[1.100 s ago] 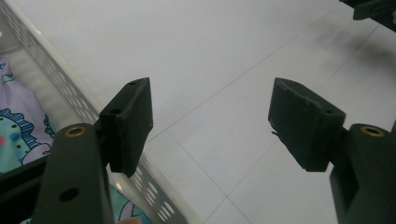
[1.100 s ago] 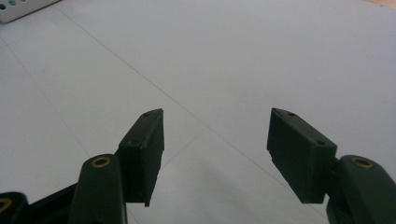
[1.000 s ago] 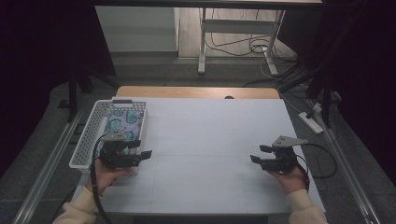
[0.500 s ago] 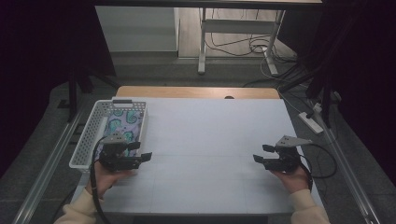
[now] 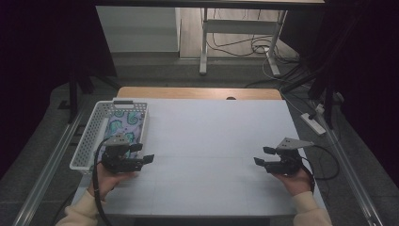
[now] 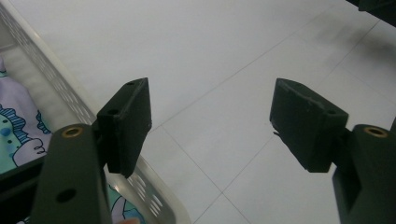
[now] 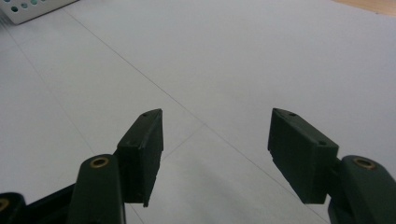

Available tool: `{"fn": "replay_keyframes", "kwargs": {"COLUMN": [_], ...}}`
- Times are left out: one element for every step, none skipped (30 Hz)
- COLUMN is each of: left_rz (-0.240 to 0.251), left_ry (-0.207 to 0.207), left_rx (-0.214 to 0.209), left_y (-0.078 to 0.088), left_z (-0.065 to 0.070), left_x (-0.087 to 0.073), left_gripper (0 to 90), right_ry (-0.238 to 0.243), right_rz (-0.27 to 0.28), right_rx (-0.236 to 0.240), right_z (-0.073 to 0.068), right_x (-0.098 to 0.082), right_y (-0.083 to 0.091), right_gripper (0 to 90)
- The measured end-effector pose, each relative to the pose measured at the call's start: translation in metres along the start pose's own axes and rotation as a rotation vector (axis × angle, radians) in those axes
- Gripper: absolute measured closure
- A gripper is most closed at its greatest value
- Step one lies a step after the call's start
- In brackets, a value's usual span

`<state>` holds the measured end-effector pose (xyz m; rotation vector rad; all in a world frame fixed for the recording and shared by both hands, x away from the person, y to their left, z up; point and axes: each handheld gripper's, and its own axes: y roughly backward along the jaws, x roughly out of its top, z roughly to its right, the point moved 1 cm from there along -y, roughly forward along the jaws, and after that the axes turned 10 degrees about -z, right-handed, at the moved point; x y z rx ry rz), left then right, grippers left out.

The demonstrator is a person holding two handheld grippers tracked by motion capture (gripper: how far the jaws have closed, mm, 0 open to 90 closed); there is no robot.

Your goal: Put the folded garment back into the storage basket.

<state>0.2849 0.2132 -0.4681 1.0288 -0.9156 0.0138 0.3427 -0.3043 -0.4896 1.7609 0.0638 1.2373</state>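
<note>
A white slotted basket [image 5: 89, 141] stands at the table's left edge with a purple and teal patterned cloth [image 5: 123, 126] lying inside it. My left gripper [image 5: 143, 154] rests on the table just right of the basket's near corner, its jaws open and empty. The left gripper view shows the basket wall [image 6: 60, 93] and the cloth [image 6: 18, 130] beside its left jaw, with my left gripper [image 6: 210, 121] over bare table. My right gripper [image 5: 263, 156] rests near the table's right side, open, pointing left. My right gripper [image 7: 215, 140] has only the white tabletop between its jaws.
The white table [image 5: 207, 141] has a wooden strip [image 5: 197, 92] along its far edge. A power strip [image 5: 314, 123] and cables lie on the floor to the right. A desk frame [image 5: 204, 42] stands beyond the table. A basket corner [image 7: 28, 9] shows far off.
The right gripper has shifted slightly toward the table's right edge. The left gripper has stayed where it was.
</note>
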Motion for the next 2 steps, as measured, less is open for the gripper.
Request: {"fn": "replay_keyframes", "kwargs": {"left_rz": [0.000,0.000], "left_ry": [-0.001,-0.001], "left_rx": [0.001,0.002], "left_y": [0.0000,0.0001], "left_z": [0.0001,0.0001], "left_x": [0.0000,0.0000], "left_gripper": [29.4,29.3], "right_ry": [0.001,0.002], "right_rz": [0.001,0.002], "right_rx": [0.001,0.002], "right_z": [0.0000,-0.0001], "right_x": [0.0000,0.0001], "right_y": [0.0001,0.0001], "right_gripper": [36.1,36.0]}}
